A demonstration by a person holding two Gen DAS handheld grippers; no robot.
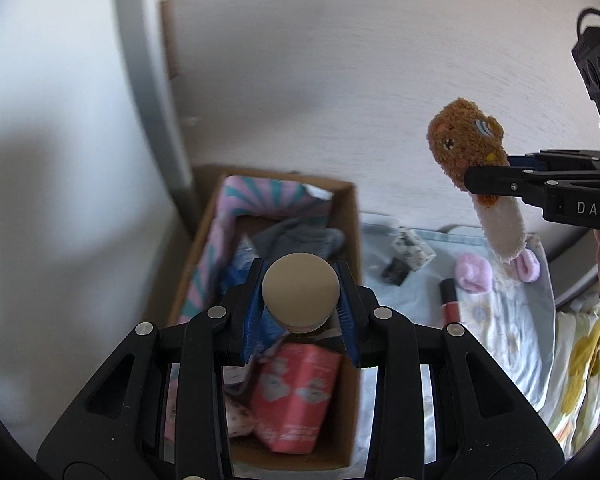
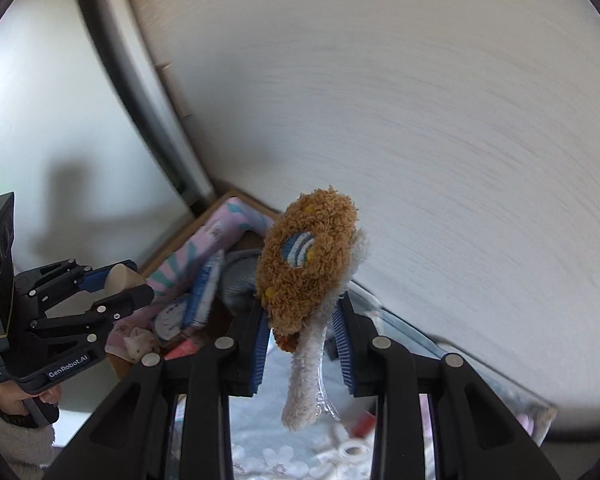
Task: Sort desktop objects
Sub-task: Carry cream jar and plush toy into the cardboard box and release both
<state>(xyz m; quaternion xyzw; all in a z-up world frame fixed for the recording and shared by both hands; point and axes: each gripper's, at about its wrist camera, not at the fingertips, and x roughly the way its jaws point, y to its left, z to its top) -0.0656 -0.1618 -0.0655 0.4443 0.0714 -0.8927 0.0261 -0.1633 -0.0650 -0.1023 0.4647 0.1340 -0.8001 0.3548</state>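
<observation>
My left gripper (image 1: 300, 300) is shut on a small bottle with a round beige cap (image 1: 300, 292), held above the open cardboard box (image 1: 354, 240). It also shows in the right wrist view (image 2: 128, 280) with the beige cap (image 2: 122, 276). My right gripper (image 2: 302, 328) is shut on a fuzzy brown bear hair clip (image 2: 308, 256) with a white plush tail, held in the air. In the left wrist view that gripper (image 1: 488, 172) holds the clip (image 1: 464, 140) to the right of the box.
The box holds a pink-and-teal striped item (image 1: 268, 196), a grey cloth (image 1: 296, 238) and a pink packet (image 1: 296, 392). On the floral cloth (image 1: 500, 340) lie pink scrunchies (image 1: 474, 272), a red tube (image 1: 450, 302) and a small dark box (image 1: 408, 256). A white wall stands behind.
</observation>
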